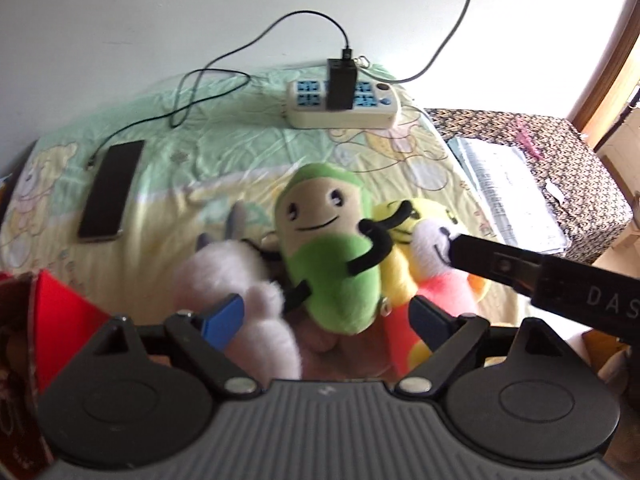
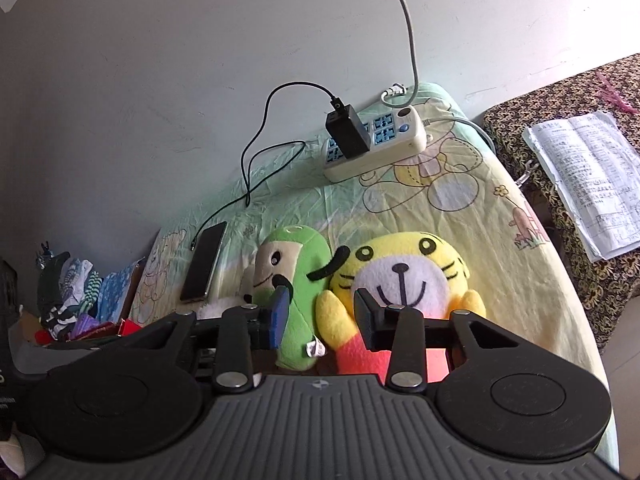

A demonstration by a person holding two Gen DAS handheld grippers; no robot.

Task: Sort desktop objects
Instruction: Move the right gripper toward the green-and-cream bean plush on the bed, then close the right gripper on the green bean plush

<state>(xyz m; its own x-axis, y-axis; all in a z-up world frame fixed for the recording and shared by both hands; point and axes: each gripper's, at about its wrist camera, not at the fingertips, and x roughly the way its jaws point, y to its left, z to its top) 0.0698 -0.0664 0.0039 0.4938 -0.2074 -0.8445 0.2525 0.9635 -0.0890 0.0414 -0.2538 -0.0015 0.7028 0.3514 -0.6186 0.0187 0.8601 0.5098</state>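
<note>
Both jaws gape, holding nothing: left hand-held gripper frames the green plush at centre frame. Right hand-held gripper should close squarely on the yellow tiger plush.

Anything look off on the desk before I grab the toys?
Mostly the clutter: the green plush leans against the yellow tiger plush, and the black charger sits askew in the power strip.

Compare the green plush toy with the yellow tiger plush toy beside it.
The green plush toy is tall and narrow with a small tan face; the yellow tiger plush toy is wider with a round head, white muzzle and whiskers. The green one has thin black arms; the tiger has stubby yellow paws and red below. Both are soft, smiling, and touch side by side on the pastel cartoon sheet.
</note>
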